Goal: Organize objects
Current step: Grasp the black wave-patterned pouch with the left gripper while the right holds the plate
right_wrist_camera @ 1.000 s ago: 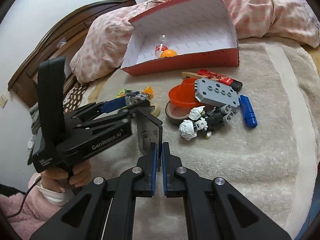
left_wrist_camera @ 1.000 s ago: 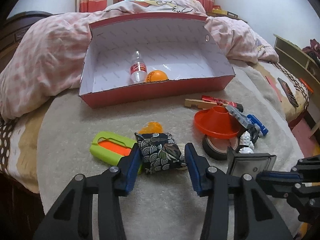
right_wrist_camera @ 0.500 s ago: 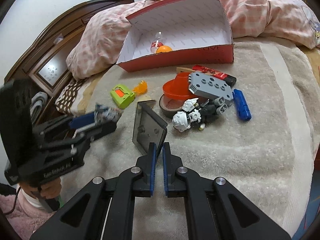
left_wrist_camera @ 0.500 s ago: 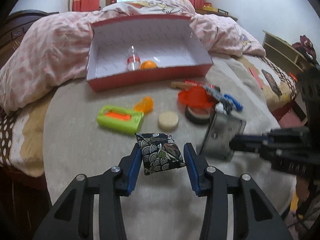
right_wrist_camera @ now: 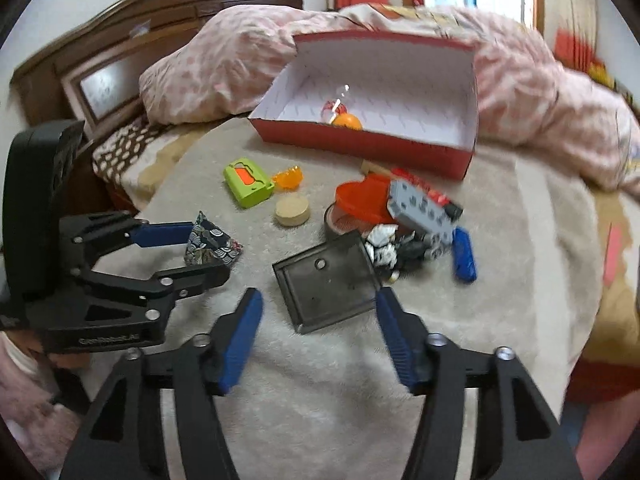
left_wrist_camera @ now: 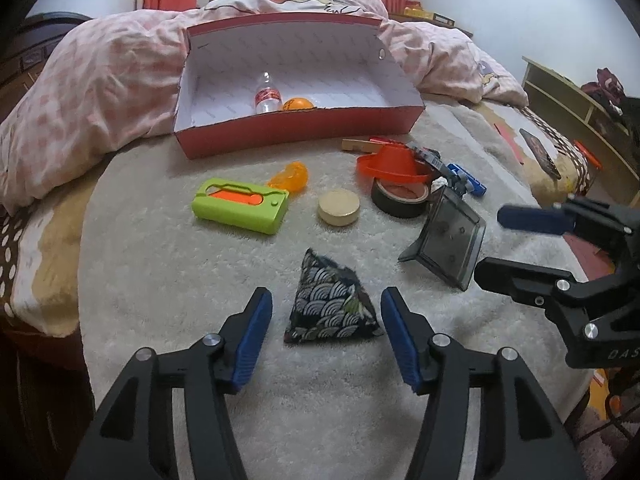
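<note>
Both grippers have just been opening: our left gripper (left_wrist_camera: pixel 326 328) stands with its jaws parted to either side of the patterned fabric pouch (left_wrist_camera: pixel 330 300), whose sides the pads do not touch, and our right gripper (right_wrist_camera: pixel 318 332) stands wide around the near edge of the dark square tray (right_wrist_camera: pixel 328 280), likewise without contact. Pouch and tray both lie released on the beige blanket (left_wrist_camera: pixel 160 280), near each other at its near side, the tray flat in the right wrist view. We judge the step in hand to be the setting-down of these two items, apart from the clutter; the next move would call for backing the jaws clear and choosing another piece, perhaps for the red cardboard box (left_wrist_camera: pixel 296 136) at the far side. Counted, we see one box holding one small bottle (left_wrist_camera: pixel 266 98) and one orange ball (left_wrist_camera: pixel 298 104); outside it one green case (left_wrist_camera: pixel 240 208), one translucent orange piece (left_wrist_camera: pixel 290 176), one tan disc (left_wrist_camera: pixel 338 208), one tape roll (left_wrist_camera: pixel 398 200), one orange cone (left_wrist_camera: pixel 394 162), one grey studded brick (right_wrist_camera: pixel 420 204) and one blue bar (right_wrist_camera: pixel 464 254).
</note>
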### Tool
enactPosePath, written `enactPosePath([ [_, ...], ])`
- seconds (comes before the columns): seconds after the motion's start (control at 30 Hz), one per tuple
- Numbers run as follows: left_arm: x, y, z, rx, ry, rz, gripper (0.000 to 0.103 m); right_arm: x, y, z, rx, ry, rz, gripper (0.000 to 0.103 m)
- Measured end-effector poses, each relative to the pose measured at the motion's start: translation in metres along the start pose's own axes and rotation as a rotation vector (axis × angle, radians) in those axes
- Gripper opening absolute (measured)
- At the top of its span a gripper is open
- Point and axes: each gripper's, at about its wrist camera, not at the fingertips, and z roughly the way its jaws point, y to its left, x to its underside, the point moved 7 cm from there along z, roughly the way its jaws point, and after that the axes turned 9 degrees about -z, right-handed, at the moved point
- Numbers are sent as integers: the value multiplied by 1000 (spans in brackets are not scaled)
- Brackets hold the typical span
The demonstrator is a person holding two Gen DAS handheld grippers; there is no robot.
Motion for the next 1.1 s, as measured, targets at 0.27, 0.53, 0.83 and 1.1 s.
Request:
enactPosePath([
  [0.27,4,6,3,6,14,-25,59,-3,2,28,63,53,-126,68],
  [0.53,2,16,6,-7,5,-76,59,5,8,31,1,94,-105,67],
  [0.83,1,16,10,-14,13,-87,59,-1,16,41,11,82,-75,67],
  [1.1,-4,19,19,-55,1,-87,60,1,10,52,10,49,-27,68],
])
